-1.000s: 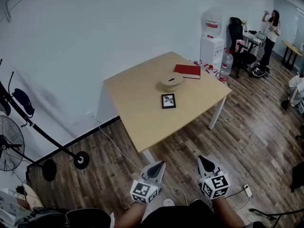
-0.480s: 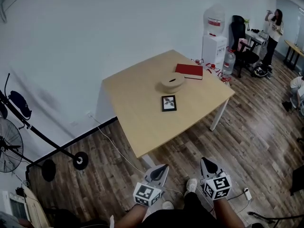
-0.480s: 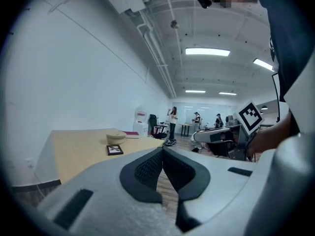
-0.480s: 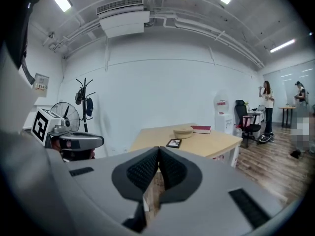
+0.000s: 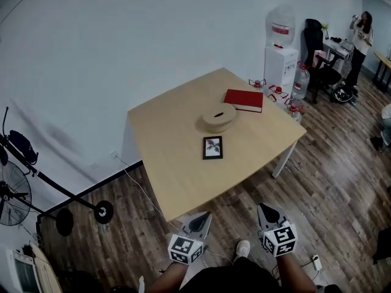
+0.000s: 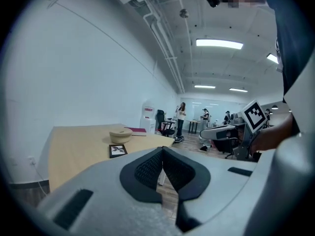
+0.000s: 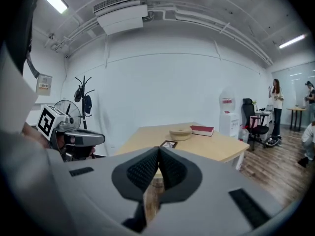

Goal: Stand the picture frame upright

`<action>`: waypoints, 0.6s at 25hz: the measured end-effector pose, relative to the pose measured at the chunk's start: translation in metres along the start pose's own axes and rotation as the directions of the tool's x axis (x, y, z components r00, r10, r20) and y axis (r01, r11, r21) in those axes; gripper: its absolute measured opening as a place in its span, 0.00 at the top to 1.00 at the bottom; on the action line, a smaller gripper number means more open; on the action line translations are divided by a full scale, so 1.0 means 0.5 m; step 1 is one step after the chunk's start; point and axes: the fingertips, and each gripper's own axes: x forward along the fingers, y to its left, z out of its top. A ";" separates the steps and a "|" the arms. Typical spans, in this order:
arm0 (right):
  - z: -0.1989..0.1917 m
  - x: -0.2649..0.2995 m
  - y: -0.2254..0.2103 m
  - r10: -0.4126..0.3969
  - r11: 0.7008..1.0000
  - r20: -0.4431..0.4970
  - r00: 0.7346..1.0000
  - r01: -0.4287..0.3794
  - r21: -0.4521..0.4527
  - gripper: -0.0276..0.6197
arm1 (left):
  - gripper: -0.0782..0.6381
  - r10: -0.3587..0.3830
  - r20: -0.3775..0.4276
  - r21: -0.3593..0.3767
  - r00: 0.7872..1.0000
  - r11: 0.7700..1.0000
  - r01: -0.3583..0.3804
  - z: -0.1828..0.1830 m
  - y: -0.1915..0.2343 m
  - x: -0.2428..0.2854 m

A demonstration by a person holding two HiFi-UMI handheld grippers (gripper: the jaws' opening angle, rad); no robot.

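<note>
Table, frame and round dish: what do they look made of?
Table: pale, matte top with a faint wood look, likely laminate or veneer.
Frame: thin, dark border around a light print; wood or plastic, too small to tell.
Dish: beige, matte and smooth-sided; possibly wood or ceramic.

Picture frame [image 5: 212, 147], seemingly flat, on table [image 5: 177, 157]

A plain white wall [image 5: 122, 41] meets a dark wood-plank floor [image 5: 330, 163] bearing a pale wooden desk [image 5: 171, 163], a water dispenser [image 5: 280, 63], a black office chair [image 5: 314, 38] and a standing fan [image 5: 11, 195], under ceiling strip lights [image 6: 219, 44].
</note>
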 end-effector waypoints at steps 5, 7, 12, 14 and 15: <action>0.026 0.051 -0.080 0.029 1.000 0.007 1.000 -0.029 -0.007 0.94 | 0.90 0.023 -0.013 0.009 1.000 1.000 -0.023 0.025 0.011 0.093; 0.031 0.068 -0.104 0.044 0.999 0.005 0.999 -0.044 -0.007 0.94 | 0.90 0.045 -0.023 0.004 0.999 0.999 -0.044 0.025 0.022 0.117; 0.024 0.110 -0.153 0.090 0.996 -0.030 0.996 -0.090 0.005 0.94 | 0.90 0.097 -0.042 -0.008 0.994 0.995 -0.097 0.027 0.050 0.167; 0.027 0.129 -0.168 0.104 0.995 -0.023 0.994 -0.104 0.002 0.94 | 0.90 0.113 -0.047 -0.009 0.992 0.993 -0.114 0.026 0.055 0.181; 0.029 0.138 -0.174 0.112 0.994 -0.025 0.993 -0.112 0.001 0.94 | 0.90 0.120 -0.051 -0.011 0.991 0.993 -0.121 0.026 0.057 0.188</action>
